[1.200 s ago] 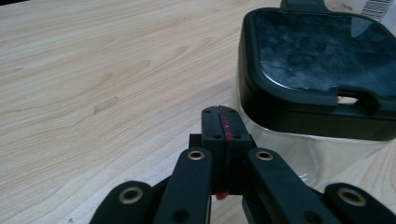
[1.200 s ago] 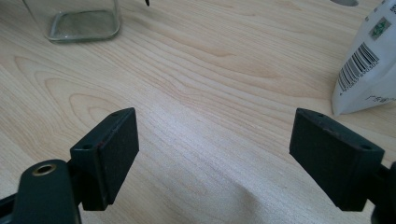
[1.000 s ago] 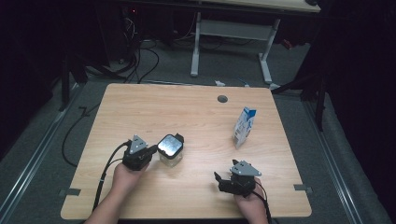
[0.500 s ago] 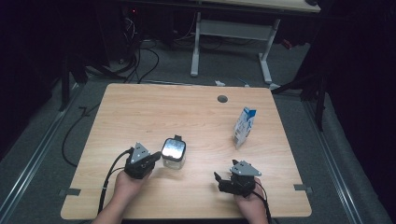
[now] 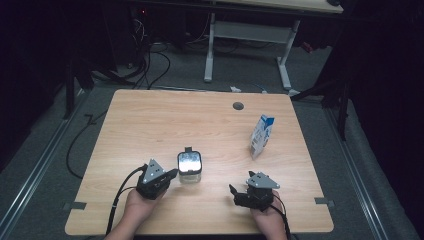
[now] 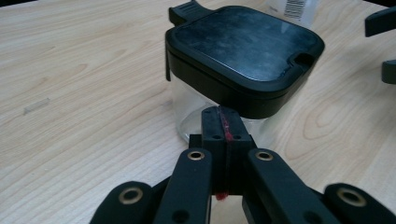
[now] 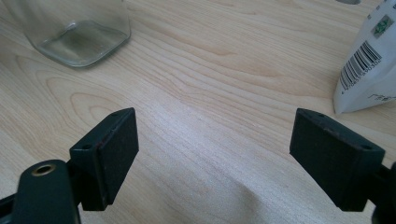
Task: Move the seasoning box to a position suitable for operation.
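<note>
A square clear glass jar (image 5: 189,167) with a black lid stands upright on the wooden table (image 5: 200,120), near the front left. My left gripper (image 5: 173,174) lies just left of it, jaws shut with nothing between them. In the left gripper view the joined tips (image 6: 223,122) touch the jar's (image 6: 243,60) glass wall just under the lid. My right gripper (image 5: 249,187) rests at the front right, open and empty. From the right gripper view (image 7: 215,135) the jar's base (image 7: 74,28) stands far left and a white-and-blue carton (image 7: 369,70) far right.
The carton (image 5: 261,135) stands upright at the table's right side. A round cable hole (image 5: 238,106) sits near the far edge. Beyond the table, another desk's white legs (image 5: 210,50) and loose cables (image 5: 150,65) lie on the dark floor.
The left gripper and the jar have both shifted toward the front edge and slightly right, staying in contact. The right gripper and the carton have kept still.
</note>
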### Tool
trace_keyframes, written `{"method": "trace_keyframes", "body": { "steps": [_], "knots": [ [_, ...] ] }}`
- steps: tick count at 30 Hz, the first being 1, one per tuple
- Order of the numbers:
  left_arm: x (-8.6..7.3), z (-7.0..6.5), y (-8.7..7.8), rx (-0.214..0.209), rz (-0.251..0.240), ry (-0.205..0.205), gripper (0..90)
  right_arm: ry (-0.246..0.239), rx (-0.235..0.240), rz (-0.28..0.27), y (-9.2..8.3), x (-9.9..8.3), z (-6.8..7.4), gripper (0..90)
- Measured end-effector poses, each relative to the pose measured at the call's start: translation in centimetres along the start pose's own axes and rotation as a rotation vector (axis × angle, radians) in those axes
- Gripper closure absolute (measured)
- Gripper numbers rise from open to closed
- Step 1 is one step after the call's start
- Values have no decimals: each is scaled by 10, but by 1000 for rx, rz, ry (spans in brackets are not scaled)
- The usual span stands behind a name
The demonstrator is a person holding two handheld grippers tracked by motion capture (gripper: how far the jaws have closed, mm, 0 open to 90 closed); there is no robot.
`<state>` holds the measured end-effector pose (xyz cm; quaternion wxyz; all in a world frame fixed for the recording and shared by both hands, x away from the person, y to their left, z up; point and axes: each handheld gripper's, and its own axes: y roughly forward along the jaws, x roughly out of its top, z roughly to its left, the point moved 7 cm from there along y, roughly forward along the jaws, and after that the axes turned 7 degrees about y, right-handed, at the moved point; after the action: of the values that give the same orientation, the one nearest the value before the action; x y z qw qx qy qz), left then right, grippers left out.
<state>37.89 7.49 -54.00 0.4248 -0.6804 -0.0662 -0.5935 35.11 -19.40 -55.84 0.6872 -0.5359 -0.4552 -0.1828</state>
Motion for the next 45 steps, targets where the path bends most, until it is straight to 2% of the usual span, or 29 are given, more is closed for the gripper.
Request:
{"method": "trace_keyframes", "body": {
  "steps": [10, 23, 27, 29, 33, 36, 38, 41, 43, 45],
  "knots": [
    [1, -19, -1, -33, -9, 17, 900, 1, 0, 1, 0, 0, 0, 155],
    [7, -44, 10, -87, -3, 51, 900, 1, 2, 2, 0, -1, 0, 154],
    [8, -46, 8, -89, -16, 54, 900, 0, 4, -1, 0, 0, 0, 154],
    [6, -41, 4, -72, -20, 48, 900, 2, 5, -4, 0, 0, 0, 154],
    [-2, -18, -1, -15, -7, 8, 900, 4, 7, -4, 0, 0, -1, 153],
    [-4, 6, 3, 45, -1, -21, 900, -1, 7, -2, 0, 0, 0, 153],
    [-3, 17, 9, 67, 8, -28, 900, -5, 10, 0, 0, 0, 1, 152],
    [0, 30, 22, 76, 13, -39, 900, -1, 5, 1, 0, 0, 1, 152],
    [2, 35, 28, 61, 6, -72, 900, 0, 5, 4, 1, -1, 0, 152],
    [3, 36, 34, 60, 8, -63, 900, 1, 3, 5, 1, -1, 0, 152]
  ]
}}
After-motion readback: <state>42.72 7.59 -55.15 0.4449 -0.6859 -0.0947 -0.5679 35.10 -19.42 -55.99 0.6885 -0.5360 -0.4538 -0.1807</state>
